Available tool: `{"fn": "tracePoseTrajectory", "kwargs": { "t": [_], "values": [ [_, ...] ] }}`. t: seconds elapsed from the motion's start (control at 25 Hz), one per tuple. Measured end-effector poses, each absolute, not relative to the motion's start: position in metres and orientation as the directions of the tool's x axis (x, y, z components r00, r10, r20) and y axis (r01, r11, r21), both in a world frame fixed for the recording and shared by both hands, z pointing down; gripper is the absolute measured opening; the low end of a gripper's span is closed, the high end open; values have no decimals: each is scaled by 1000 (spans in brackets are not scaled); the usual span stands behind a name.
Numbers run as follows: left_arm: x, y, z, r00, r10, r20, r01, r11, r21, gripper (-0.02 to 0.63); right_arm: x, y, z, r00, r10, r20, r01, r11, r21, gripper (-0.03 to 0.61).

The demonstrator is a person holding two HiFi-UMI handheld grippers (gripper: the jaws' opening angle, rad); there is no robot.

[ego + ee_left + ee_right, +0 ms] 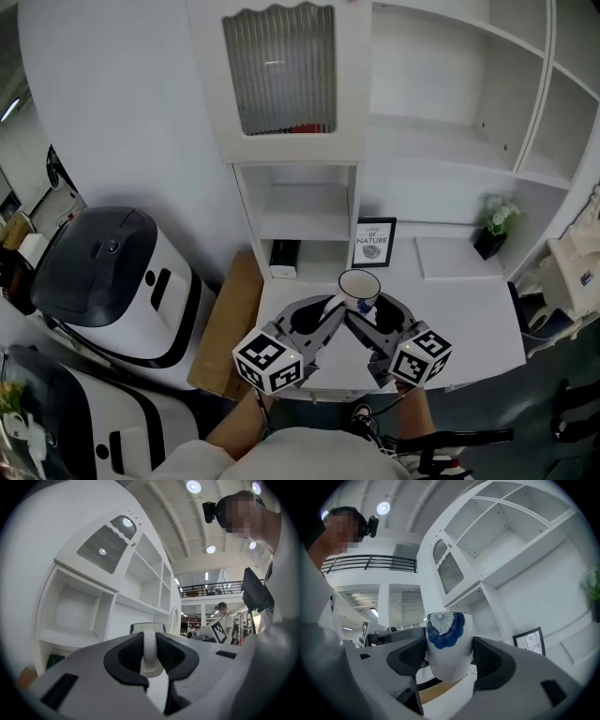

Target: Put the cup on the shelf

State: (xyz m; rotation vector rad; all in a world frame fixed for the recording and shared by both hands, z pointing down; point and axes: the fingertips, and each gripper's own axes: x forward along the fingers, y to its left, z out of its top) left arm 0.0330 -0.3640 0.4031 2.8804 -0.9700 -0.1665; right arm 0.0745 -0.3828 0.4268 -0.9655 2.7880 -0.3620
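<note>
A framed print (374, 243) and a potted plant (494, 223) — well apart.
</note>
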Motion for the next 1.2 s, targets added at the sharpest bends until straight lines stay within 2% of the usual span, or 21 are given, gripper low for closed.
{"fn": "tracePoseTrajectory", "kwargs": {
  "t": [0.48,0.8,1.2],
  "values": [
    [59,-405,383,702,-710,-59,-706,-704,80,71,95,-430,408,-866,-491,-91,-451,847,-281,333],
    [74,-414,376,699,-706,-112,-690,-708,150,71,113,-437,398,-854,-518,-54,-488,833,-261,333],
    [116,-431,305,760,-620,-195,-624,-780,51,71,156,-453,322,-807,-580,-109,-561,811,-164,333]
  ]
}}
